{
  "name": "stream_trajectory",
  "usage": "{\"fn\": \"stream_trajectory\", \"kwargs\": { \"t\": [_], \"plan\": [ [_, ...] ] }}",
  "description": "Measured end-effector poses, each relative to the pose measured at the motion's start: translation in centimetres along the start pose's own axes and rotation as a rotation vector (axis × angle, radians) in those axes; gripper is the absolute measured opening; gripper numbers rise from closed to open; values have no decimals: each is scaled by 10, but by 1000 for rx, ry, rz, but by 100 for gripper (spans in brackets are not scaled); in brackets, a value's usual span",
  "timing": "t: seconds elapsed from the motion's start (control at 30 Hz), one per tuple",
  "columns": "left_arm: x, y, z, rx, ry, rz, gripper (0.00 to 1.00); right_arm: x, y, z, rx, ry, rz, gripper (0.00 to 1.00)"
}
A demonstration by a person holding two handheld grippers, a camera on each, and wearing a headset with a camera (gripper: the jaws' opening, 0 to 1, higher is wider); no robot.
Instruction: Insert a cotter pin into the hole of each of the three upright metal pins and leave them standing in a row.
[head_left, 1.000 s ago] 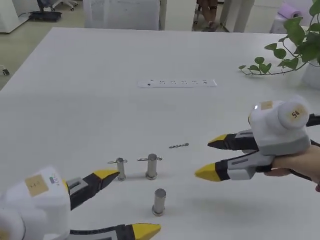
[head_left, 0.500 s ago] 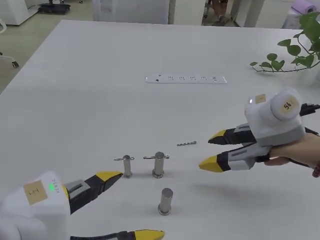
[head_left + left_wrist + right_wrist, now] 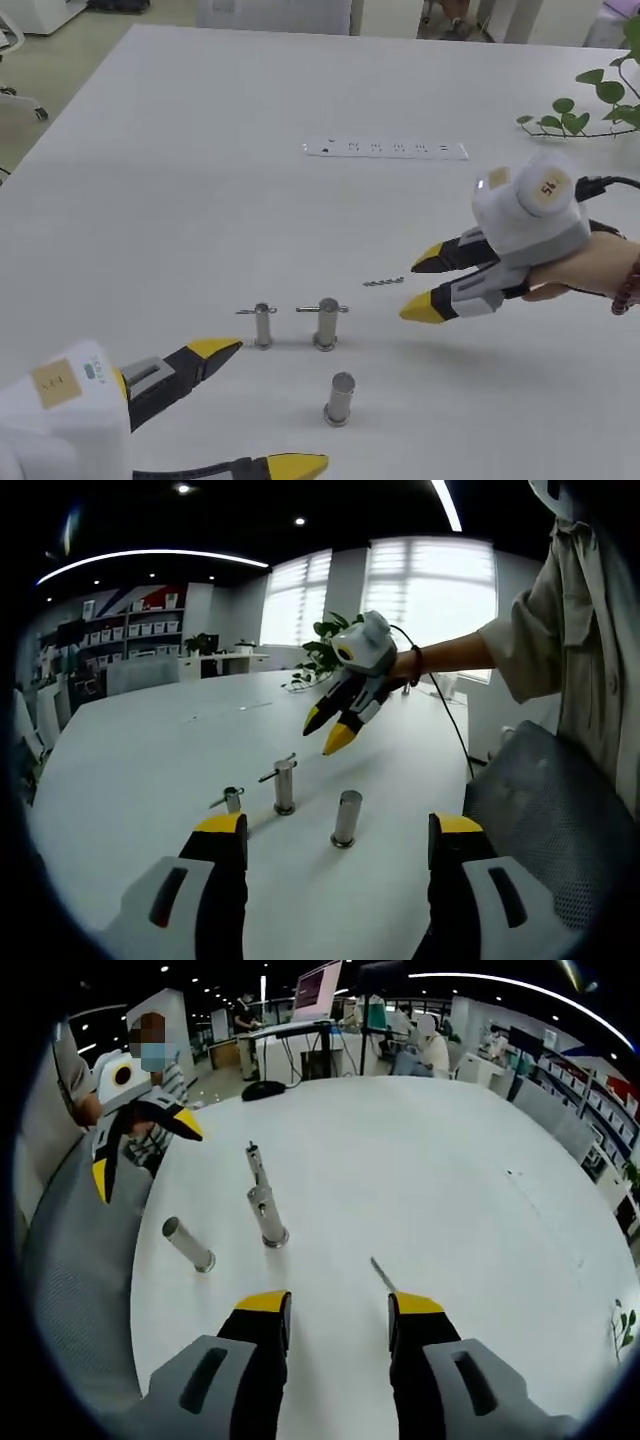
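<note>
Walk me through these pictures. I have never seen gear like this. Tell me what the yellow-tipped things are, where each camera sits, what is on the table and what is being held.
There is no robot here: a person holds a two-jaw gripper in each hand. One picture comes from a headset camera looking down at the white table. The two round pictures come from a camera riding on each gripper, looking along its yellow-tipped jaws. The left gripper and the right gripper are both open and hold nothing. Three metal pins stand on the table: the far-left pin and the far-right pin each have a cotter pin through them, while the near pin has none. A loose cotter pin lies just ahead of the right gripper. A power strip lies farther back.
</note>
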State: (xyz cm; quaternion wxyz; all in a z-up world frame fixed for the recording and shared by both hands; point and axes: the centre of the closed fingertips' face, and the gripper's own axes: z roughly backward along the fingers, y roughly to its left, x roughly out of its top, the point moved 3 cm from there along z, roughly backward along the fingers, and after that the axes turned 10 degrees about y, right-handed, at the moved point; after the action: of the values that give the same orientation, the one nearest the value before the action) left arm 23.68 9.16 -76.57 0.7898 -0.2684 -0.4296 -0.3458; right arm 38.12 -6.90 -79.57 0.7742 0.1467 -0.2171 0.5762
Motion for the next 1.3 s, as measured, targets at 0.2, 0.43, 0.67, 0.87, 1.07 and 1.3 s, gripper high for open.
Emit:
{"fn": "stream_trajectory", "kwargs": {
  "t": [0.2, 0.43, 0.67, 0.87, 1.07, 1.3],
  "plan": [
    [-1, 5, 3, 12, 2, 8, 74, 0, -10, -7, -3, 31, 54, 34],
    [-4, 8, 4, 21, 13, 11, 73, 0, -20, -17, -1, 72, 117, 27],
    [-6, 11, 4, 27, 15, 19, 72, 0, -28, -24, 2, 91, 149, 23],
    [-7, 12, 4, 26, 10, 30, 71, 0, -33, -31, 17, 108, 167, 18],
    [-5, 12, 4, 20, -3, 27, 68, -4, -36, -37, 32, 137, 185, 16],
    [-7, 13, 3, 15, 3, 25, 67, -4, -43, -43, 50, 157, 195, 15]
  ]
}}
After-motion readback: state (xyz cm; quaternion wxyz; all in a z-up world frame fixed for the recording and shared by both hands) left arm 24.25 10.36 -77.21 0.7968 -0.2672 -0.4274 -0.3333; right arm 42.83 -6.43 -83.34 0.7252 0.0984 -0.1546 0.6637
